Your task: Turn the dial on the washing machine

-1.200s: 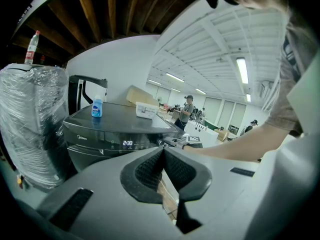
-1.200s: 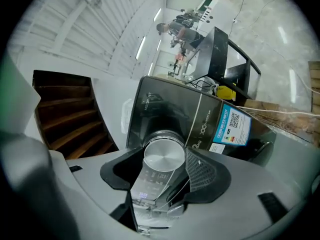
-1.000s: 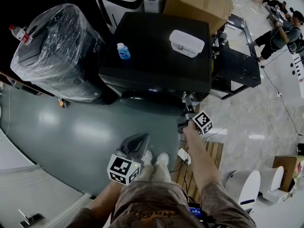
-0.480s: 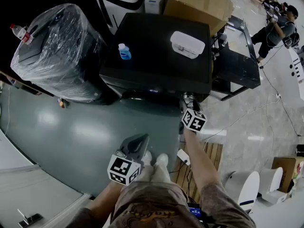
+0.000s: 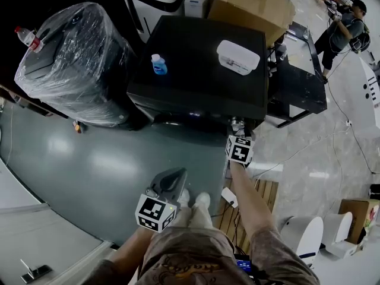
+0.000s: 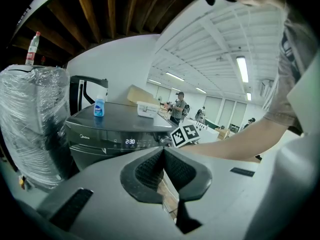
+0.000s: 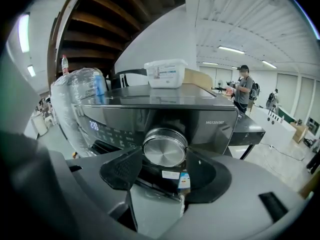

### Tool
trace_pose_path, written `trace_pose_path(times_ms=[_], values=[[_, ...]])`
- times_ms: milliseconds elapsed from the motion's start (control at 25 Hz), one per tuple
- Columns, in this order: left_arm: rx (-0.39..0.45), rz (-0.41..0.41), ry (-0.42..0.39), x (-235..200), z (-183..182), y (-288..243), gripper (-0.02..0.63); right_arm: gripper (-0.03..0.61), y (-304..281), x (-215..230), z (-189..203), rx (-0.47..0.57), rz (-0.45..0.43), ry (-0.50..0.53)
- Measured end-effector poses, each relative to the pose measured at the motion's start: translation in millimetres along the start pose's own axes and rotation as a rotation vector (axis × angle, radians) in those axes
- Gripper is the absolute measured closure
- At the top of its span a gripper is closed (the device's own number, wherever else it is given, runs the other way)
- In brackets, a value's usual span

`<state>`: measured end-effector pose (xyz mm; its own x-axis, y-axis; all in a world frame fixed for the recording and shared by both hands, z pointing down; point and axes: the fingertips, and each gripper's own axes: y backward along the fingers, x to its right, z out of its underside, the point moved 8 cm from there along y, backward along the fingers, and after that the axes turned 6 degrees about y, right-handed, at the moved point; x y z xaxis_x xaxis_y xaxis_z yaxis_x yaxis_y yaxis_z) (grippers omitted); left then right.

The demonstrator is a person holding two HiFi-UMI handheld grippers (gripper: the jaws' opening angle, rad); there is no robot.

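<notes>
The dark washing machine (image 5: 196, 70) stands ahead of me. Its round silver dial (image 7: 165, 146) sits at the right end of the front panel, just under the top edge, and shows as dial (image 5: 236, 122) in the head view. My right gripper (image 7: 164, 159) is open at the dial, one jaw on each side of it and very close; I cannot tell whether they touch. In the head view the right gripper (image 5: 236, 127) is up against the panel. My left gripper (image 6: 163, 156) is shut with nothing in it, and the left gripper (image 5: 174, 175) hangs low near my legs.
On the machine's top stand a blue bottle (image 5: 157, 65) and a white lidded box (image 5: 238, 57). A plastic-wrapped appliance (image 5: 71, 64) is at the left, cardboard boxes (image 5: 255, 2) behind, a black table (image 5: 297, 85) at the right. A wooden pallet (image 5: 237, 218) lies by my feet. A person (image 5: 341, 28) stands far right.
My right gripper has moved forward and up to the panel, from short of it to straddling the dial. The left gripper has stayed where it was.
</notes>
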<state>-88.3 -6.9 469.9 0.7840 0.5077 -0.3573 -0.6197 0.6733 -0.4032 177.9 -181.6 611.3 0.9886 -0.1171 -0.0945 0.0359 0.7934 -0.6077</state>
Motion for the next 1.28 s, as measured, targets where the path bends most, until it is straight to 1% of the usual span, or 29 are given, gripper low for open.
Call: trace_pose_path(times_ms=[120, 520, 600, 800, 960, 1080, 1280], values=[[0.0, 0.0, 0.002, -0.3, 0.0, -0.6, 0.614, 0.311, 0.0, 1.1, 1.1, 0.0, -0.015, -0.03], [0.0, 0.006, 0.007, 0.3, -1.4, -2.5, 0.614, 0.313, -0.7, 10.0, 9.1, 0.076, -0.127, -0.318], [-0.002, 0.008, 0.008, 1.0, -1.1, -3.1, 0.614, 0.313, -1.1, 11.6, 10.7, 0.085, -0.141, -0.351], [-0.002, 0.017, 0.004, 1.6, -0.5, -3.6, 0.614, 0.311, -1.7, 12.4, 12.5, 0.098, -0.16, -0.38], [0.004, 0.027, 0.004, 3.7, -2.1, -5.2, 0.614, 0.311, 6.7, 12.1, 12.1, 0.09, -0.15, -0.334], [0.013, 0.04, 0.001, 6.6, -6.5, -6.6, 0.614, 0.311, 20.0, 13.6, 8.6, 0.093, -0.151, -0.319], [0.047, 0.07, -0.019, 11.0, -20.0, -5.6, 0.614, 0.311, 57.3, 12.5, -11.6, 0.141, -0.174, -0.268]])
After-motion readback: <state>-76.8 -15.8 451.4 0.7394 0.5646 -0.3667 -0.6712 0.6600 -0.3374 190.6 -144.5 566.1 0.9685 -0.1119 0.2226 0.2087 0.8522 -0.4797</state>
